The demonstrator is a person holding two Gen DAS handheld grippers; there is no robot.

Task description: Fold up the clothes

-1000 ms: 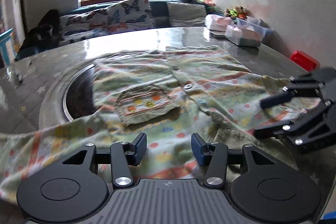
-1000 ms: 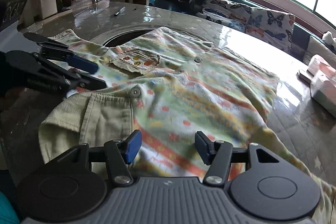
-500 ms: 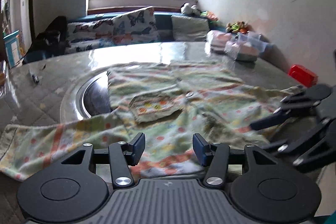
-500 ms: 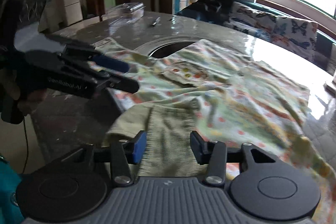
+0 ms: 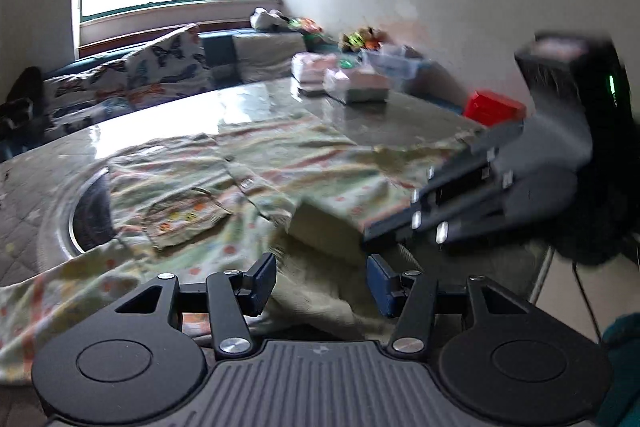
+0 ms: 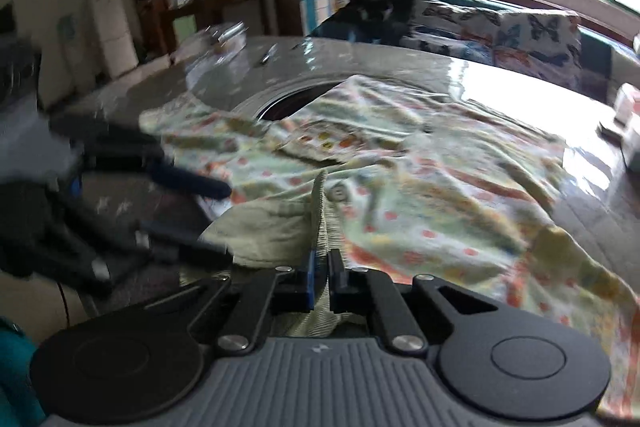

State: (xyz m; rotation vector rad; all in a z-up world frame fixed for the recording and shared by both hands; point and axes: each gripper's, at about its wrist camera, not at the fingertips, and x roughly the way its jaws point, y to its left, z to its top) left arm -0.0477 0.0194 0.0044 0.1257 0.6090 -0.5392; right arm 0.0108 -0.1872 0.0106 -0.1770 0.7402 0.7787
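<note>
A pale green shirt (image 5: pixel 280 163) with orange stripes, dots and a patch pocket (image 5: pixel 188 217) lies spread on the table. Its khaki corduroy edge (image 6: pixel 276 227) is bunched at the near side. In the right wrist view my right gripper (image 6: pixel 320 277) is shut on a raised fold of that khaki edge. From the left wrist view the same right gripper (image 5: pixel 384 237) is at the right, shut, its tips on the cloth. My left gripper (image 5: pixel 322 283) stands open over the near khaki cloth, its pads not pressing. The right wrist view has that left gripper (image 6: pixel 218 219) at the left, blurred.
The table (image 5: pixel 384 123) has a round dark recess (image 5: pixel 90 211) partly under the shirt. Packets and boxes (image 5: pixel 352 87) and a red box (image 5: pixel 494 107) stand at the far right. A clear container (image 6: pixel 222 37) and a pen (image 6: pixel 268 55) lie far off. A butterfly-print sofa (image 5: pixel 160 71) runs behind.
My right gripper has shut on the khaki edge of the shirt and drawn it up into a fold. Both grippers have pulled back and up, and the views have tilted.
</note>
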